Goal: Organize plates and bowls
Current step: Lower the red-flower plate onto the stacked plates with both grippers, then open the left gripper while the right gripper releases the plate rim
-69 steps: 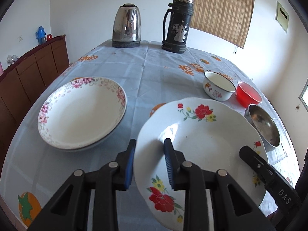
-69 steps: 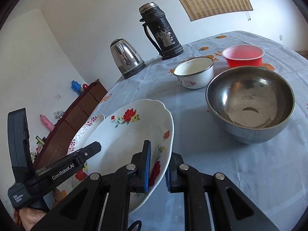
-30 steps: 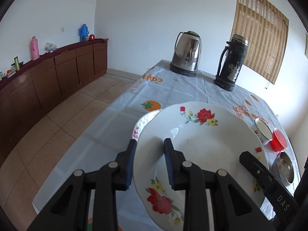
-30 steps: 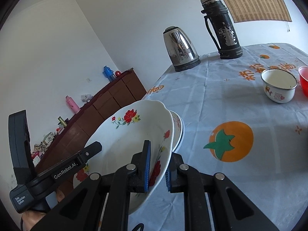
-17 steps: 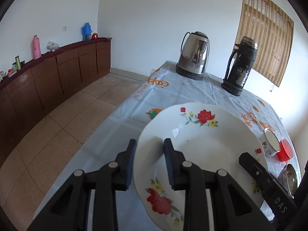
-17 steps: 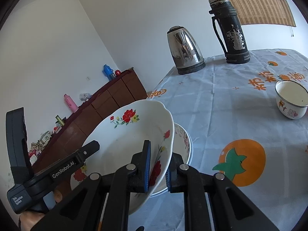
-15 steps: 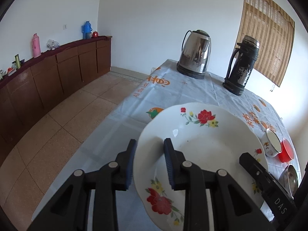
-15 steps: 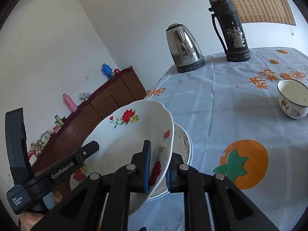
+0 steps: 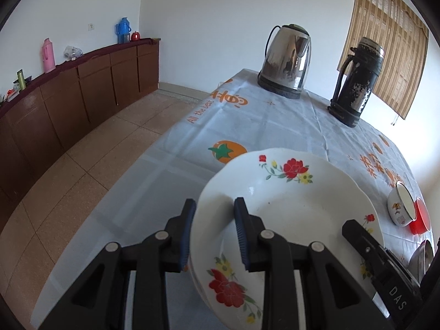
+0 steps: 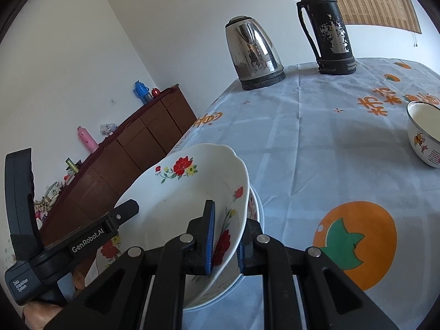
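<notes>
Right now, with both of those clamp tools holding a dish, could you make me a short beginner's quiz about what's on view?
1. True or false: the rose plate is gripped by both the left gripper and the right gripper.
2. What lies directly under it in the right wrist view? A) a steel pan B) the pink-rimmed plate C) a folded towel
3. Fill in: the black flask stands beside the steel ____.

Key: 1 true, each pair of fingers clamps an opposite rim. 2 B. 3 kettle.
</notes>
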